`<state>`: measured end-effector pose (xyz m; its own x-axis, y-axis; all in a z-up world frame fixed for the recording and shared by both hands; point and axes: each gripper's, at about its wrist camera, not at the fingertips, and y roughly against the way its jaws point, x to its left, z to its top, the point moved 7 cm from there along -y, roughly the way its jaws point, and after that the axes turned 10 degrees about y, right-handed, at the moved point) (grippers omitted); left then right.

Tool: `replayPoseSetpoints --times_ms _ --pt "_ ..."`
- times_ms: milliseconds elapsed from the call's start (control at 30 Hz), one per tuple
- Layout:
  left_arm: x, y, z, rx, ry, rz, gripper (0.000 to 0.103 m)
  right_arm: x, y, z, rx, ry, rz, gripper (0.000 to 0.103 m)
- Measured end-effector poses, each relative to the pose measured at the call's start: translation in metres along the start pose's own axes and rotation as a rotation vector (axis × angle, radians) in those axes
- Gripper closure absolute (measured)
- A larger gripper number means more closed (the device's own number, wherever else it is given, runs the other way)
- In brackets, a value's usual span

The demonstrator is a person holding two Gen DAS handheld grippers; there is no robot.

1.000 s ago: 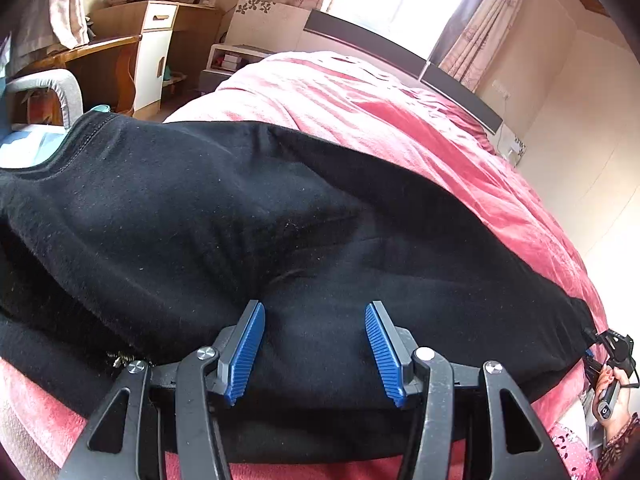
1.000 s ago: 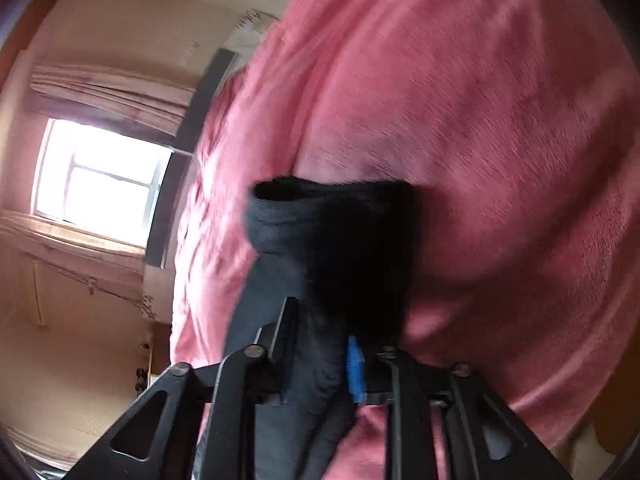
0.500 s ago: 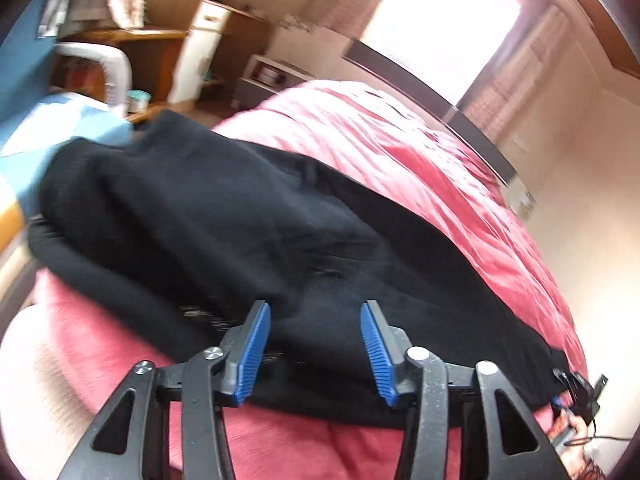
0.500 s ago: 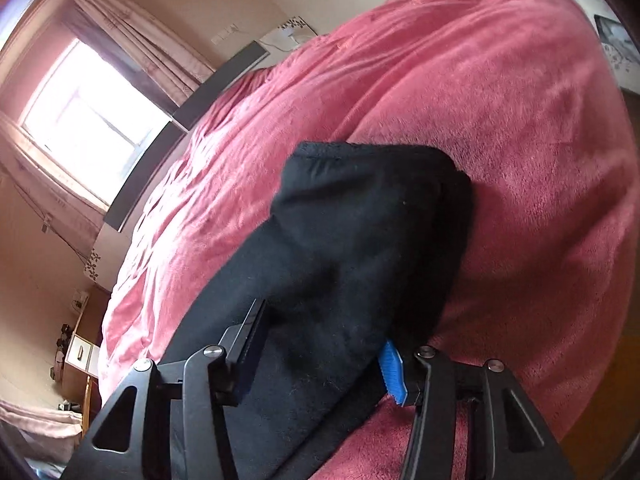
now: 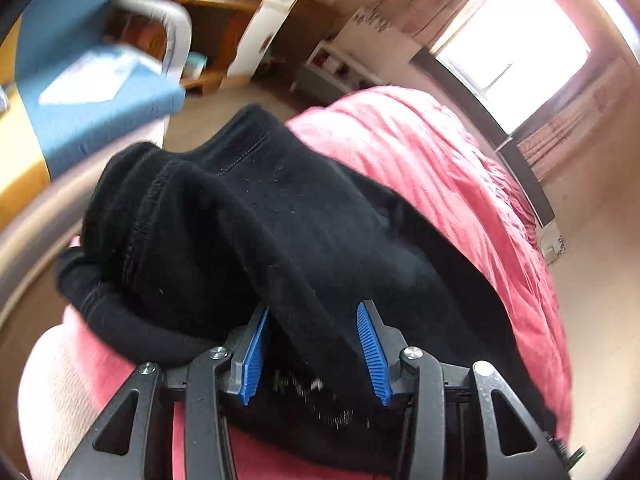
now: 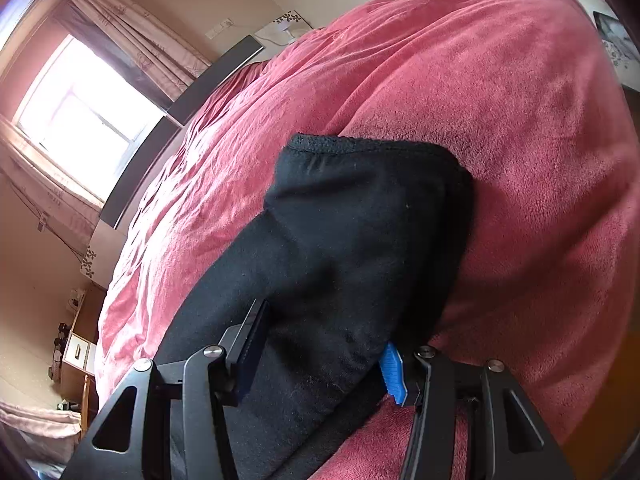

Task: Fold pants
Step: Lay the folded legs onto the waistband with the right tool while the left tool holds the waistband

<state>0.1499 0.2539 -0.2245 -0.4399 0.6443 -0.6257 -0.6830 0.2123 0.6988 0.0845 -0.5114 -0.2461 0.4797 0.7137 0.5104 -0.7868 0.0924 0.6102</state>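
A: Left tool [image 5: 314, 346]. How do the jaws stand?

B: About half open. A raised fold of the black pants [image 5: 280, 240] runs up between the blue pads [image 5: 370, 350]. The left pad sits against the cloth; the right pad shows a gap. Cannot tell if the fold is truly pinched.

A: Where do the pants lie at that end?

B: Bunched at the near edge of the bed, on the pink blanket [image 5: 440, 168]. Stitched seam and band heaped to the left, overhanging the edge. View is blurred at the rim.

A: Right tool [image 6: 320, 360]?

B: Also about half open. The leg end of the pants [image 6: 360, 240] fills the space between the jaws. The cloth covers most of the right pad [image 6: 392, 374] and lies against the left finger. Grip or loose contact, cannot tell.

A: Leg end itself?

B: Flat on the blanket [image 6: 500, 100], hem pointing away from the tool, doubled over at the right side.

A: Surroundings?

B: Window [image 6: 80, 116] with curtains, dark headboard [image 6: 160, 152] beneath it. Blue seat [image 5: 100, 104] and wooden shelving [image 5: 240, 12] beyond the bed's end.
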Motion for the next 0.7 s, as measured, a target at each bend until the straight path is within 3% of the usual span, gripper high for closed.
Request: replayPoseSetpoints --times_ms 33,100,167,233,300,333,367,400,433,467,533,600,667,700 --pt "0.002 -0.002 0.005 0.018 0.057 -0.034 0.062 0.001 0.001 -0.001 0.0 -0.001 -0.001 0.051" --pt "0.006 0.004 0.018 0.016 0.158 -0.128 0.097 0.001 0.0 0.001 0.0 -0.005 0.003 0.051" --pt "-0.001 0.029 0.027 -0.069 0.139 -0.236 0.096 -0.001 0.0 0.001 -0.004 -0.019 0.015 0.051" --pt "-0.012 0.061 0.027 -0.155 0.05 -0.293 0.097 -0.004 -0.001 0.001 -0.005 -0.028 0.024 0.051" --pt "-0.01 0.075 0.016 -0.168 0.008 -0.28 0.097 -0.005 -0.002 0.002 -0.005 -0.031 0.024 0.052" --pt "0.0 0.071 0.01 -0.154 0.0 -0.239 0.097 -0.006 -0.003 0.002 -0.005 -0.032 0.025 0.052" --pt "0.01 0.061 0.006 -0.135 -0.011 -0.18 0.093 -0.007 -0.003 0.002 -0.005 -0.035 0.026 0.052" --pt "0.027 0.041 -0.001 -0.089 -0.028 -0.061 0.089 -0.007 -0.003 0.002 -0.005 -0.038 0.028 0.052" --pt "0.039 0.025 -0.006 -0.037 -0.029 0.009 0.089 -0.008 -0.003 0.003 -0.005 -0.043 0.031 0.052" --pt "0.047 0.016 -0.011 -0.003 -0.003 0.001 0.089 -0.009 -0.003 0.003 -0.004 -0.046 0.033 0.052" --pt "0.046 0.02 -0.007 -0.016 0.025 -0.032 0.087 -0.011 -0.004 0.003 -0.005 -0.049 0.036 0.052" --pt "0.039 0.022 -0.001 -0.011 0.048 -0.099 0.064 -0.012 -0.004 0.003 -0.005 -0.053 0.039 0.052" --pt "0.043 0.019 0.002 0.007 0.109 -0.162 0.052 -0.012 -0.004 0.004 -0.004 -0.052 0.037 0.052" --pt "0.048 0.016 0.003 0.006 0.143 -0.171 0.053 -0.012 -0.004 0.004 -0.002 -0.051 0.035 0.052"
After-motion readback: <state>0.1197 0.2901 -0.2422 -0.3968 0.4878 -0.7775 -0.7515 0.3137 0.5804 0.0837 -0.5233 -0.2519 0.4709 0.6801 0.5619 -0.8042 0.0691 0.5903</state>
